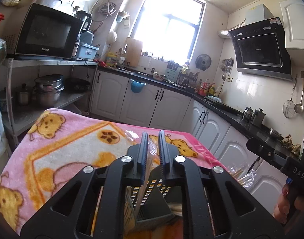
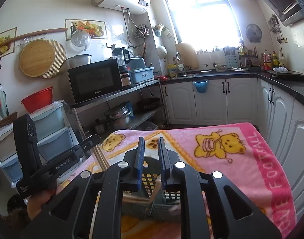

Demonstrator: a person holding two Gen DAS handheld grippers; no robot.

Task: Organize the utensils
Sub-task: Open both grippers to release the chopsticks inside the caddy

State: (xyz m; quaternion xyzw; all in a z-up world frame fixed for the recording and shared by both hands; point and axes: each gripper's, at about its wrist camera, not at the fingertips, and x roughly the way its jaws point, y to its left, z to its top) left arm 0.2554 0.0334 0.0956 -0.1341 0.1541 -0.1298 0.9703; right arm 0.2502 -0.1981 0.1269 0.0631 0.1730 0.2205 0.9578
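Observation:
My left gripper (image 1: 153, 151) is shut on a clear plastic sleeve of chopsticks (image 1: 150, 163), held above a dark slotted utensil basket (image 1: 152, 209) on the pink bear blanket (image 1: 72, 149). In the right wrist view the left gripper's fingers (image 2: 92, 141) hold wooden chopsticks (image 2: 101, 159) pointing down toward the basket (image 2: 152, 181). My right gripper (image 2: 151, 155) hovers over the same basket, jaws narrowly apart and nothing between them. More wooden chopsticks (image 2: 138, 199) lie inside the basket. A wrapped bundle of chopsticks (image 1: 241, 175) lies at the blanket's right edge.
White kitchen cabinets (image 1: 144, 101) and a dark counter (image 1: 231, 115) run behind and to the right. A metal shelf with a microwave (image 1: 46, 31) and pots (image 1: 48, 89) stands left. Plastic drawers (image 2: 50, 131) stand beside the blanket-covered table.

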